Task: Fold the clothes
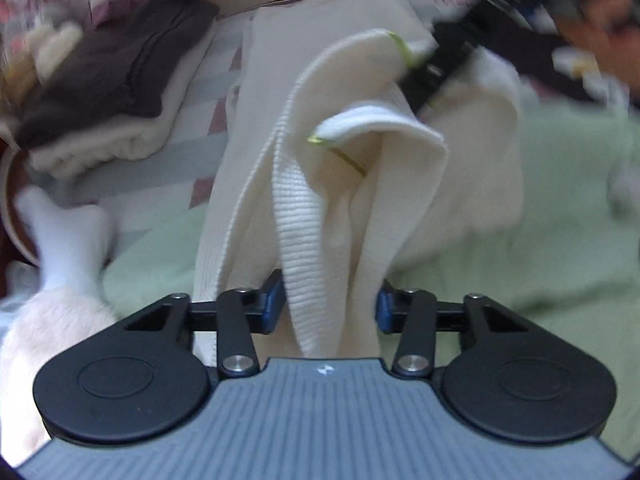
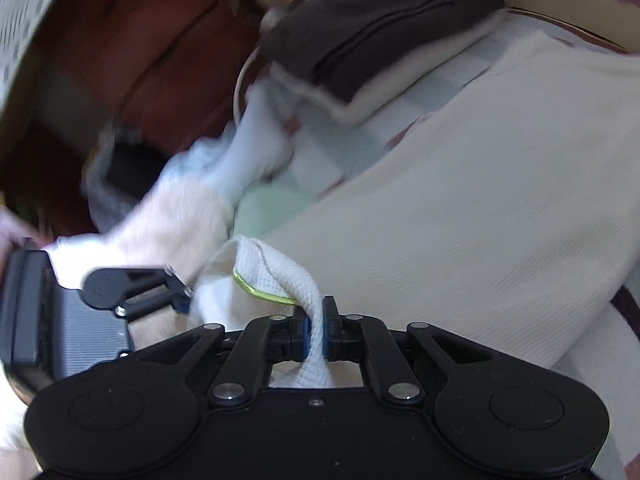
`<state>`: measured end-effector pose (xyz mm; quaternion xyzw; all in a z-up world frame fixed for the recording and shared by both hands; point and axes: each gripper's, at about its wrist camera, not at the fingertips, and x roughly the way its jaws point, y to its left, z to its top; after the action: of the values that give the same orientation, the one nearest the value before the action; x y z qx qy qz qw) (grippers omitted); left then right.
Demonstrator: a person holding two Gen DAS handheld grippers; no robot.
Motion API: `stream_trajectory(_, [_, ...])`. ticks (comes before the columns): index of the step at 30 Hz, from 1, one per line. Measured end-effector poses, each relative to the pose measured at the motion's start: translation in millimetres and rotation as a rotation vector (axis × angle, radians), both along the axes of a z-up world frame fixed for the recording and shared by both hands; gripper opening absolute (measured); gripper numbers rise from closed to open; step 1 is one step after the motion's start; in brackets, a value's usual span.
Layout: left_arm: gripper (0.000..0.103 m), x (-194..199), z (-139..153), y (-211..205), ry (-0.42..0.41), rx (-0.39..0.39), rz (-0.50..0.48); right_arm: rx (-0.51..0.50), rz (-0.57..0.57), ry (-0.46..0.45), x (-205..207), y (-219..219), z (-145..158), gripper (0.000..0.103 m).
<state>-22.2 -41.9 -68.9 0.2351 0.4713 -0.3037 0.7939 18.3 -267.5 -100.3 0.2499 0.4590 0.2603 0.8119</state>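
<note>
A cream knit garment (image 1: 280, 92) hangs stretched between both grippers above the bed. Its ribbed hem runs down into my left gripper (image 1: 330, 304), whose blue pads press on the bunched cloth from both sides. My right gripper (image 2: 317, 334) is shut on a white waffle-knit fold edged with a yellow-green trim (image 2: 260, 290). In the left wrist view that gripper (image 1: 420, 68) appears blurred at the upper right, holding the trimmed edge, with a person's hand (image 1: 592, 40) behind it. One of the left gripper's fingers (image 2: 182, 300) shows at the left of the right wrist view, against the same cloth.
A folded pile, dark brown garment (image 1: 108, 80) over a cream knit, sits at the back left on a checked sheet (image 1: 200, 128). A light green cover (image 1: 520, 260) lies under the garment. A fuzzy white garment (image 1: 60, 320) and a white sock-like piece (image 1: 68, 232) lie at the bed's left edge.
</note>
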Motion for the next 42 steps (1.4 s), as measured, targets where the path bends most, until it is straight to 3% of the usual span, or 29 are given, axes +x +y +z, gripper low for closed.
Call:
stream_trajectory(3, [0.044, 40.0, -4.6, -9.2, 0.094, -0.040, 0.044, 0.089, -0.071, -0.012, 1.7, -22.4, -6.1, 0.015])
stream_trajectory(4, [0.045, 49.0, -7.9, -12.7, 0.107, -0.043, 0.035, 0.119, -0.098, -0.011, 2.3, -30.1, -9.1, 0.022])
stream_trajectory(5, [0.045, 56.6, -11.4, -15.7, 0.120, -0.046, 0.027, 0.157, -0.126, -0.011, 2.6, -39.0, -13.0, 0.029])
stream_trajectory(6, [0.045, 62.5, -15.3, -17.1, 0.133, -0.053, 0.028, 0.198, -0.155, -0.014, 2.2, -48.7, -17.5, 0.047])
stream_trajectory(7, [0.046, 71.6, -18.9, -17.5, 0.147, -0.062, 0.035, 0.232, -0.177, -0.011, 1.2, -57.7, -22.2, 0.058])
stream_trajectory(10, [0.046, 98.0, -29.6, -17.6, 0.193, -0.095, 0.061, 0.298, -0.199, -0.010, -7.6, -76.4, -31.2, 0.058])
stream_trajectory(13, [0.045, 113.8, -37.1, -8.1, 0.275, -0.189, 0.133, 0.218, -0.193, -0.064, -23.6, -72.0, -30.4, 0.058])
stream_trajectory(18, [0.045, 112.7, -40.4, 3.6, 0.288, -0.256, 0.141, 0.040, -0.182, -0.004, -20.2, -43.9, -42.9, 0.060])
stream_trajectory(21, [0.047, 107.3, -28.6, 15.7, 0.282, -0.280, 0.153, 0.043, -0.240, 0.057, -7.3, -28.4, -53.7, 0.064])
stream_trajectory(24, [0.050, 97.3, -6.3, 28.9, 0.202, -0.266, 0.131, 0.053, -0.250, 0.051, 2.4, -3.4, -52.5, 0.064])
stream_trajectory(26, [0.057, 91.0, 9.1, 36.7, 0.135, -0.246, 0.103, -0.027, -0.239, 0.015, 7.2, 17.4, -48.7, 0.064])
stream_trajectory(28, [0.057, 87.3, 17.4, 40.1, 0.078, -0.219, 0.047, -0.114, -0.250, -0.010, 5.6, 31.3, -46.0, 0.063])
stream_trajectory(31, [0.058, 82.1, 23.9, 43.7, 0.080, -0.245, -0.014, -0.216, -0.233, -0.032, 0.7, 43.6, -39.2, 0.037])
stream_trajectory(33, [0.059, 80.9, 28.4, 47.2, 0.089, -0.264, -0.065, -0.268, -0.228, -0.016, -2.4, 45.4, -25.7, 0.031])
stream_trajectory(35, [0.059, 72.4, 37.1, 50.5, 0.065, -0.273, -0.110, -0.305, -0.199, 0.042, 4.0, 51.6, -11.3, 0.031])
stream_trajectory(39, [0.070, 49.2, 52.2, 60.5, -0.095, -0.380, -0.168, -0.341, -0.137, 0.219, 33.2, 59.6, -12.5, 0.036])
stream_trajectory(42, [0.070, 48.1, 44.0, 62.9, -0.105, -0.311, -0.117, -0.293, -0.208, 0.213, 30.9, 55.3, -19.6, 0.044])
